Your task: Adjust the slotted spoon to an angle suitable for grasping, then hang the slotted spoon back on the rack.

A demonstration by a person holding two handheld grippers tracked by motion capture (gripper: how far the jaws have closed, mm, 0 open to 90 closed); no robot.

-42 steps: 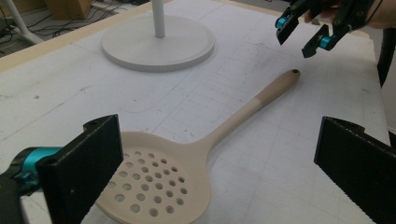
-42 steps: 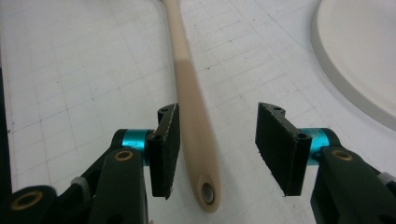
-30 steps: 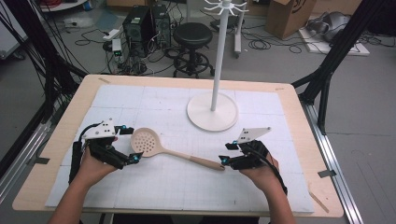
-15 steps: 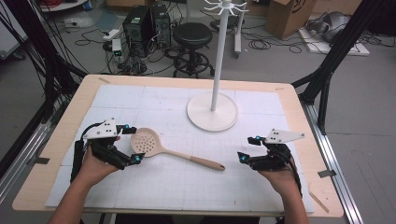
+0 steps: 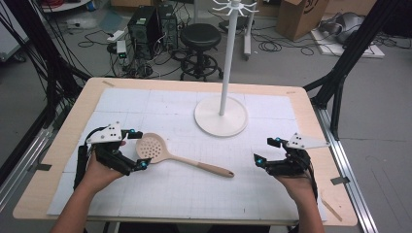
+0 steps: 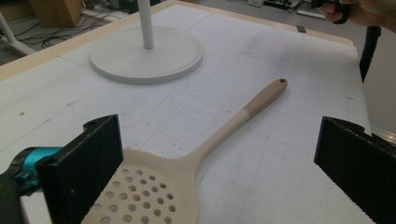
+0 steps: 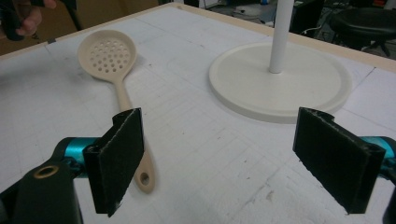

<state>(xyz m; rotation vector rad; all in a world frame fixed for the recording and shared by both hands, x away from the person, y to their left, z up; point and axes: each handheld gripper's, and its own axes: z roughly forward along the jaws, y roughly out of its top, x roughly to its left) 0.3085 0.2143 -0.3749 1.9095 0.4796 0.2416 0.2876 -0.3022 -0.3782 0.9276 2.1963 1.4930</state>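
Slotted spoon [image 5: 160,154] is seen flat on counter [image 5: 87,102], bowl between wide left tongs [image 5: 138,149]; right tongs [image 5: 265,151], just opened wide, are kept apart from handle.

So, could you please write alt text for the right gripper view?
The right gripper, jaws wide open and empty, faces a beige slotted spoon lying on the white mat. The spoon's handle end lies near one jaw; a white stand's round base sits beyond.

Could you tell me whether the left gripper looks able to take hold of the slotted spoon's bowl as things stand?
Probably yes. The left gripper has its jaws open on either side of the slotted spoon, whose bowl lies flat on the table, and nothing stands between them.
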